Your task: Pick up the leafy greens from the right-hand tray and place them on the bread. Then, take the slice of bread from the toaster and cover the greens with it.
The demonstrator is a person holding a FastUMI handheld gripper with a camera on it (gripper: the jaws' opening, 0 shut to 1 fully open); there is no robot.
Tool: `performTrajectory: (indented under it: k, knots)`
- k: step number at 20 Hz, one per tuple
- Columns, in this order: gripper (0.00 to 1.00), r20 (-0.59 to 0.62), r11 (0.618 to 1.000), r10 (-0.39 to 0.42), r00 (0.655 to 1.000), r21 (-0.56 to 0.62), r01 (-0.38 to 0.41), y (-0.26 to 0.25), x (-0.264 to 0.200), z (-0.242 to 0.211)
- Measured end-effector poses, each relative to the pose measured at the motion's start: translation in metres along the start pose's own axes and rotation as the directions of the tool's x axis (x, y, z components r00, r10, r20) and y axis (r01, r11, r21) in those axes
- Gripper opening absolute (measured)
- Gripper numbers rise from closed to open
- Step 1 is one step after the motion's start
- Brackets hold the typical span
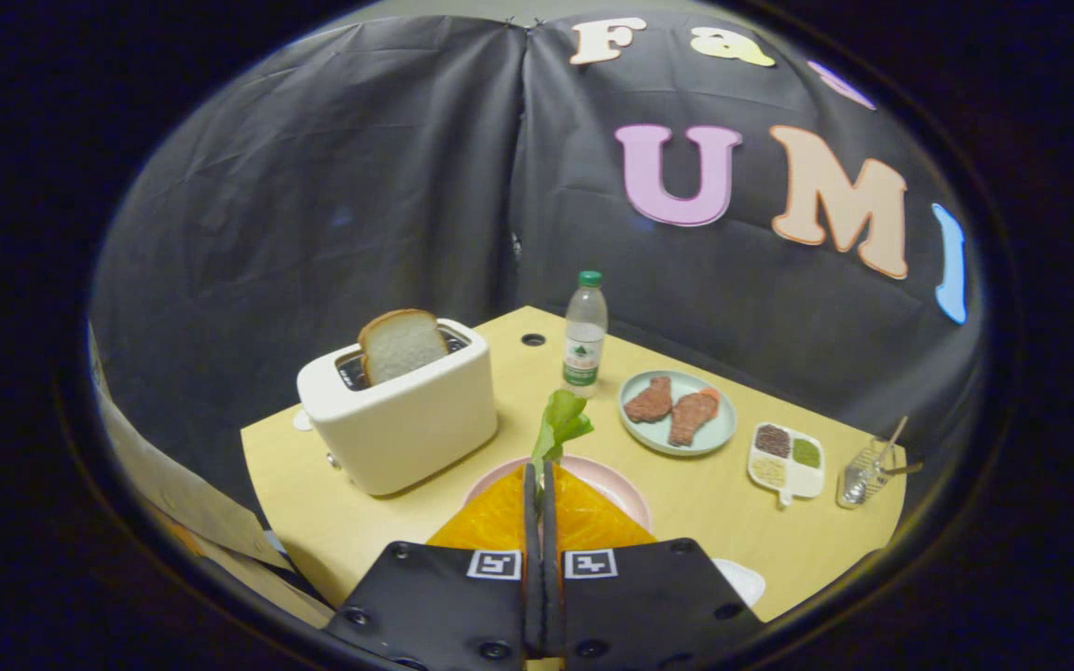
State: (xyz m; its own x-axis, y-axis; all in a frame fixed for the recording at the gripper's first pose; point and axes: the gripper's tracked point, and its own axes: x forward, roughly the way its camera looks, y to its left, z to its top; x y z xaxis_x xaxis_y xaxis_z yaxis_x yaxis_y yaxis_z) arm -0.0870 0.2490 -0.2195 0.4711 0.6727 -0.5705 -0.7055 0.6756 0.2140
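Gripper (542,485) fingers closed together, pinching leafy greens (559,425) at the stem end; leaf stands upright w/ long axis in line w/ fingers, tip pointing away beyond them. Beneath fingers: pink plate (613,486). Ahead to the left, toaster (400,410) w/ bread slice (401,344), on pale wood table (733,522) backed by black cloth.

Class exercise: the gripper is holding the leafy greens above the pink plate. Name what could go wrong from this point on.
1. The gripper pinches the leafy greens only at the stem, so the leaf may slip or flop off the pink plate on release.
2. The bread slice stands tilted in the toaster; a pull at an angle might drag the toaster.
3. The water bottle stands close behind and could be knocked over.
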Motion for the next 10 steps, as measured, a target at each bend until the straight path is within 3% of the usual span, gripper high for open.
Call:
performTrajectory:
  k: [5,10]
  knots:
    - [0.03,-0.141,0.998,0.061,0.988,0.029,-0.058,0.002,0.031,-0.050]
    - [0.03,-0.217,0.998,0.021,0.976,0.054,-0.010,-0.037,0.049,-0.086]
